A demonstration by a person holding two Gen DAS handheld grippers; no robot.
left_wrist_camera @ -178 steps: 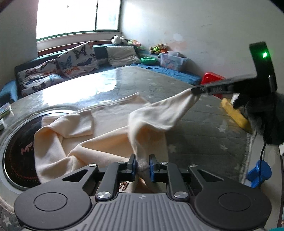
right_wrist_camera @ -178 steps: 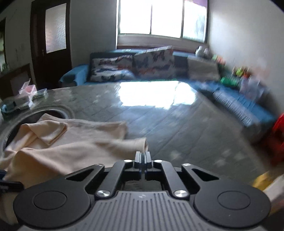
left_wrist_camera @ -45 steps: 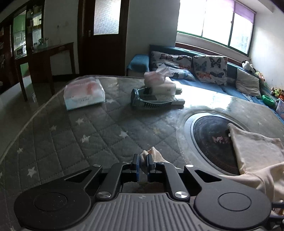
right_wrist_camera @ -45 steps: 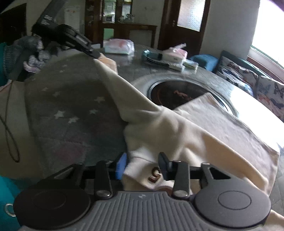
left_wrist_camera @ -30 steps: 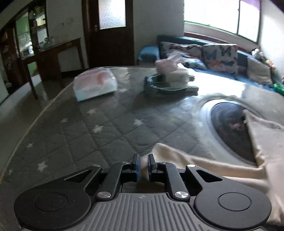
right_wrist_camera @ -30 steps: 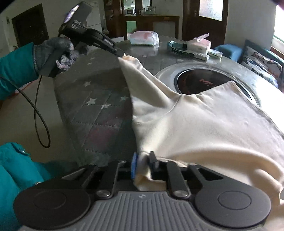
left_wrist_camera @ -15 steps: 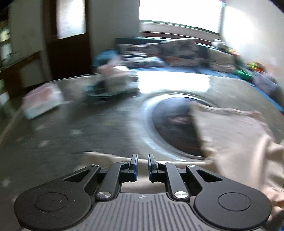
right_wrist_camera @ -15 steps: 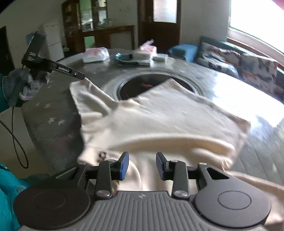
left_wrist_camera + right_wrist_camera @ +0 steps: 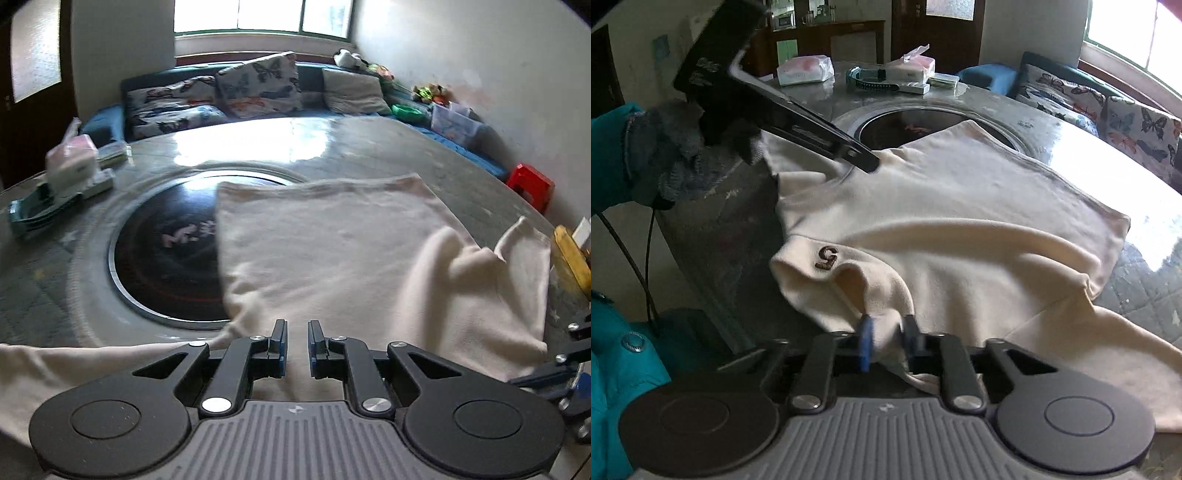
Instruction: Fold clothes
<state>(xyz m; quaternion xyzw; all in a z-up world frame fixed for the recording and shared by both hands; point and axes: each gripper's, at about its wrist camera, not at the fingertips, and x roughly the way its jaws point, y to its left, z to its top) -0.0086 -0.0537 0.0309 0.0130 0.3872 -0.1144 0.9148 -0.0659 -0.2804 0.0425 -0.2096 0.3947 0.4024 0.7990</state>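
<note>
Left tool [image 9: 294, 339]: fingers stand a narrow gap apart, nothing pinched between them; cream cloth lies just under and ahead of the tips. From the right wrist view the same tool [image 9: 866, 162] shows as a long black beak, tip down at the shoulder of the garment, gripped by a grey knit glove [image 9: 670, 162] with a teal sleeve [image 9: 607, 155] behind.

Right tool [image 9: 888, 338]: fingers parted, a bunched fold of cloth sits in the gap between them. Motion blur at the pads; cannot tell whether they press it.

Cream sweatshirt [image 9: 960, 229] spread across the bench [image 9: 369, 147], partly covering the black round inset [image 9: 162, 254] at its middle. Small brown "G" mark [image 9: 826, 256] near the collar side. One sleeve [image 9: 92, 362] trails off to the left under the left tool; the other sleeve [image 9: 513, 280] lies rumpled on the right.

Far edge of bench: pink tissue box [image 9: 916, 68], teal tray [image 9: 873, 79], packet of wipes [image 9: 805, 70].

Beyond: blue sofa [image 9: 110, 122] with butterfly cushions [image 9: 258, 85], window [image 9: 258, 14], red stool [image 9: 530, 186].
</note>
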